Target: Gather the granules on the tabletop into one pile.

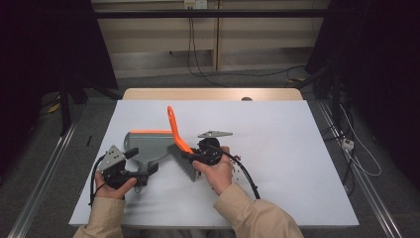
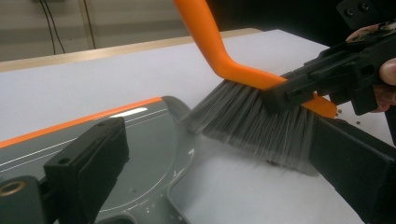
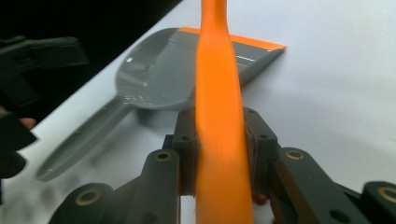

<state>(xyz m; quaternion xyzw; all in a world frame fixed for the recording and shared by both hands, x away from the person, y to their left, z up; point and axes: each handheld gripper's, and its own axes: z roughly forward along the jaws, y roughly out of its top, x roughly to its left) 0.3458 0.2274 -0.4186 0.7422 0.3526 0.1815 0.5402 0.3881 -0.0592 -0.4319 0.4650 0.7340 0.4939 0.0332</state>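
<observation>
A hand brush with an orange handle [image 1: 173,125] and grey bristles [image 2: 261,126] stands tilted on the white table, bristle tips on the surface. My right gripper [image 3: 219,126] is shut on the brush's orange back, both pads pressed against it. Left of the brush lies a grey dustpan [image 1: 148,144] with an orange front edge [image 2: 79,122]. The bristles sit just outside its side rim. My left gripper [image 1: 141,161] is open, its jaws spread wide on either side of the narrow end of the dustpan [image 2: 154,154], near its handle [image 3: 70,149].
Small dark crumbs [image 2: 346,113] lie on the table beside the bristles near the right hand [image 1: 218,173]. The white table top [image 1: 297,148] stretches to the right and far side. A black cable [image 1: 247,181] trails from the right gripper. Cables run across the floor beyond.
</observation>
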